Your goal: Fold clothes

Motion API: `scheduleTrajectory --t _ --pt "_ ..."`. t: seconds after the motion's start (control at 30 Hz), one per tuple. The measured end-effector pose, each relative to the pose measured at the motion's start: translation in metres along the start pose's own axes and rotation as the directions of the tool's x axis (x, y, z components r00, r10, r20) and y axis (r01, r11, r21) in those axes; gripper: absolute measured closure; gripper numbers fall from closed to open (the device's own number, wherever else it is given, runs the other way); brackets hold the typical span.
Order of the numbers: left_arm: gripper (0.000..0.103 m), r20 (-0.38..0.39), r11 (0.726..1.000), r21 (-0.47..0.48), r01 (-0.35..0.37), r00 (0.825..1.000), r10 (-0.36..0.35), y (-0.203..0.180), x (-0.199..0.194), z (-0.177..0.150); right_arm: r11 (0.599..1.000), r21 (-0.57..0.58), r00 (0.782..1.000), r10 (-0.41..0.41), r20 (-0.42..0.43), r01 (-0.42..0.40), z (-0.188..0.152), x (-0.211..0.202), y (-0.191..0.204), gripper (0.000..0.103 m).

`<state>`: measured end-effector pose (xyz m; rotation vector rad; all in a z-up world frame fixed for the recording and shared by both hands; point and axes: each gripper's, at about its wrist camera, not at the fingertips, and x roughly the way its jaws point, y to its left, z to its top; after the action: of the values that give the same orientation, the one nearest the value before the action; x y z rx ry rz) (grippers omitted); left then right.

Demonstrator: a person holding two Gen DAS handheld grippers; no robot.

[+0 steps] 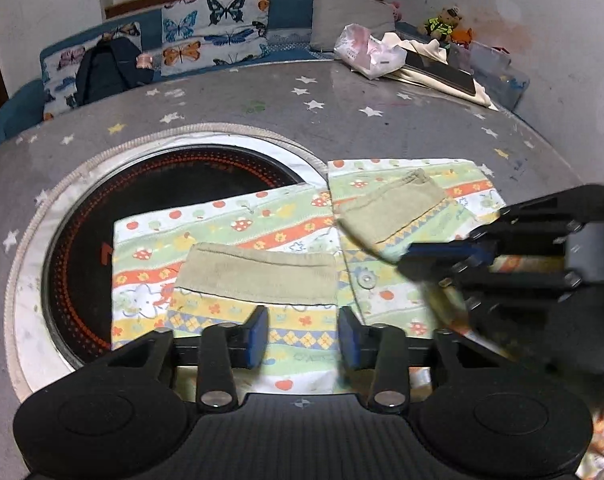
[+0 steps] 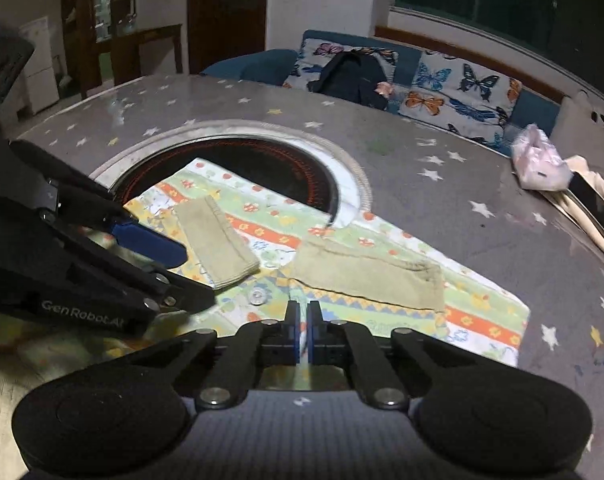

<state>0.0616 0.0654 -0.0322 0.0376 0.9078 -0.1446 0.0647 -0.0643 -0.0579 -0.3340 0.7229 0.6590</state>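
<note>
A child's patterned garment (image 1: 262, 236) with green, orange and yellow stripes and two beige cuffs (image 1: 262, 276) lies spread on the grey star-print table, partly over a round black cooktop (image 1: 174, 184). It also shows in the right wrist view (image 2: 341, 240). My left gripper (image 1: 303, 334) is open just above the garment's near edge, with nothing between its blue pads. My right gripper (image 2: 303, 330) is shut on the garment's near edge; it shows in the left wrist view (image 1: 453, 258) at the right, low over the cloth.
The round black cooktop (image 2: 262, 160) with a white ring is set in the table (image 1: 341, 120). A pink plastic bag (image 1: 365, 50), papers and a tablet lie at the far right. A butterfly-print sofa (image 1: 206, 28) with a dark backpack (image 1: 110, 68) stands behind.
</note>
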Motion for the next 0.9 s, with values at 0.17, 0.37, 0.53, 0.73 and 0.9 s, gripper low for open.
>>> scheduleTrajectory --t 0.17,0.37,0.53,0.73,0.9 --pt "0.084 0.007 1.0 -0.009 -0.002 1.0 0.003 0.002 0.0 0.001 1.0 0.021 1.0 -0.022 0.021 0.022 -0.005 -0.018 -0.011 0.101" --pt "0.096 0.021 0.996 -0.092 0.022 1.0 -0.02 0.012 -0.006 0.0 0.998 0.049 0.997 -0.053 0.05 0.05 -0.013 -0.036 -0.021 0.101" --pt "0.099 0.067 0.99 -0.138 0.011 0.998 -0.001 0.021 -0.023 -0.001 0.994 0.078 0.995 -0.077 0.069 0.072 -0.02 -0.05 -0.03 0.101" --pt "0.1 0.137 0.974 -0.223 -0.046 0.987 0.078 0.051 -0.054 -0.009 0.986 0.122 0.988 -0.122 0.093 0.111 -0.032 -0.069 -0.044 0.101" --pt "0.1 0.16 0.948 -0.307 -0.089 0.977 0.144 0.083 -0.079 -0.022 0.97 0.182 0.977 -0.184 0.109 0.163 -0.046 -0.091 -0.063 0.101"
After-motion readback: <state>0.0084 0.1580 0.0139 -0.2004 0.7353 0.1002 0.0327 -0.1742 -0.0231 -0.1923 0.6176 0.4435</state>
